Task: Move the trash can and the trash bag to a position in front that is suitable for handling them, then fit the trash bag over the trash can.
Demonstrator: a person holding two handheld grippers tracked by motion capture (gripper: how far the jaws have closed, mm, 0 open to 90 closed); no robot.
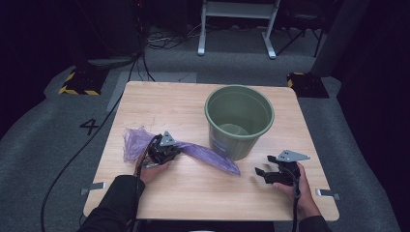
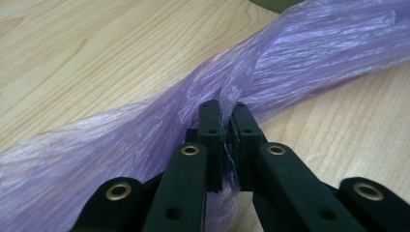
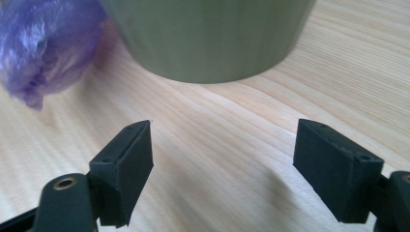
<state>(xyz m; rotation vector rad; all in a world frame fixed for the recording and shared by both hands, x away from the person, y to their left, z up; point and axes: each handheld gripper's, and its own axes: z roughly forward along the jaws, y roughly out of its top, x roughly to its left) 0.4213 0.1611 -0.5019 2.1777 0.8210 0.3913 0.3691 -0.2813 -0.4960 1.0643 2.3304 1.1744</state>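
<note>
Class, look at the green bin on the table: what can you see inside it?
Inside the green bin the high view shows bare green walls and part of a bare floor. The near wall hides the rest of the floor, so anything lying low there cannot be seen.

Ahead of our right claw (image 3: pixel 223 159) we have bare desk (image 1: pixel 159 99), until the green bucket (image 1: pixel 239 121) blocks the way. The purple plastic bag (image 1: pixel 203 153) lies across the middle, from our left claw (image 1: pixel 167 151) to just beside the bucket's base. The desk's far left corner is free.
</note>
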